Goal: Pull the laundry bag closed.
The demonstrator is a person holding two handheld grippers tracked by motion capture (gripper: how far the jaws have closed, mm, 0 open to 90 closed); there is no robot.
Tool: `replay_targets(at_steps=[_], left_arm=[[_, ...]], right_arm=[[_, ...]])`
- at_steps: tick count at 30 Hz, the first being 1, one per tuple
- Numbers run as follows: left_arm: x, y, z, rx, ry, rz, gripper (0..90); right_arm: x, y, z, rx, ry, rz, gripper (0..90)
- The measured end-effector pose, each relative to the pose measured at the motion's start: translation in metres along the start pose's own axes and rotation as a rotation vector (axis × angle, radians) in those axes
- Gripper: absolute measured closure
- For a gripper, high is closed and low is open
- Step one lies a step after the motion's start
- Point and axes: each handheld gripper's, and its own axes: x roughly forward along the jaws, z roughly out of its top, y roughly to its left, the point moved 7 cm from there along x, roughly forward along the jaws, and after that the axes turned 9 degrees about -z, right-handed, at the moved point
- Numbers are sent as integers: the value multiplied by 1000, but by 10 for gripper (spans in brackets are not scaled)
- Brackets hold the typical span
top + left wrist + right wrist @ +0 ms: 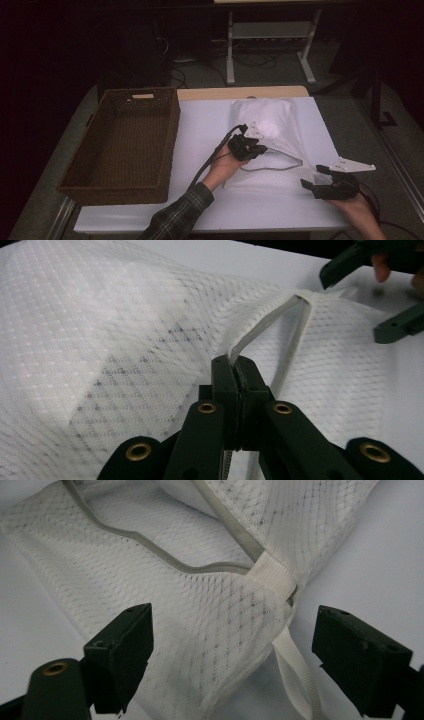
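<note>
A white mesh bag (270, 135) lies on the white table, right of centre. My left gripper (257, 150) reaches in from the bag's left side. In the left gripper view its jaws (232, 362) are shut on the bag's grey zipper edge (265, 322), lifting that edge into a ridge. My right gripper (312, 180) rests near the bag's near right corner. In the right gripper view it (232, 630) stands open, with the bag's corner (220, 630) between its jaws but untouched. A white strap loop (295, 675) hangs from that corner, and the zipper opening (150, 547) gapes beyond.
An empty brown wicker basket (171, 140) stands at the left of the table. The white table top (200, 130) runs between basket and bag. Desk legs and cables (230, 55) stand on the floor behind the table. The right gripper's jaws (380, 300) show far off in the left gripper view.
</note>
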Motion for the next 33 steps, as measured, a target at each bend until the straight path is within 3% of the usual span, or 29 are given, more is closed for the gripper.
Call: replay_targets(at_steps=[5,8,20,21,28,31,33], left_arm=[[-2,-5,1,6,-3,-3,888],[3,-10,-7,10,42,-23,888],[20,-8,-28,-28,99,-67,888],[29,-7,-36,-37,132,-83,888],[38,-4,-42,-48,146,-91,887],[39,-3,-42,-73,133,-116,873],[38,-5,-41,-82,130,-120,759]], right_arm=[[-1,-1,0,3,-3,1,161],[0,0,0,1,-3,3,161],[-1,1,0,6,-7,14,160],[-1,0,0,13,-11,16,160],[-1,0,0,6,-9,16,160],[-1,1,0,2,-10,18,160],[-2,2,1,3,-13,21,160]])
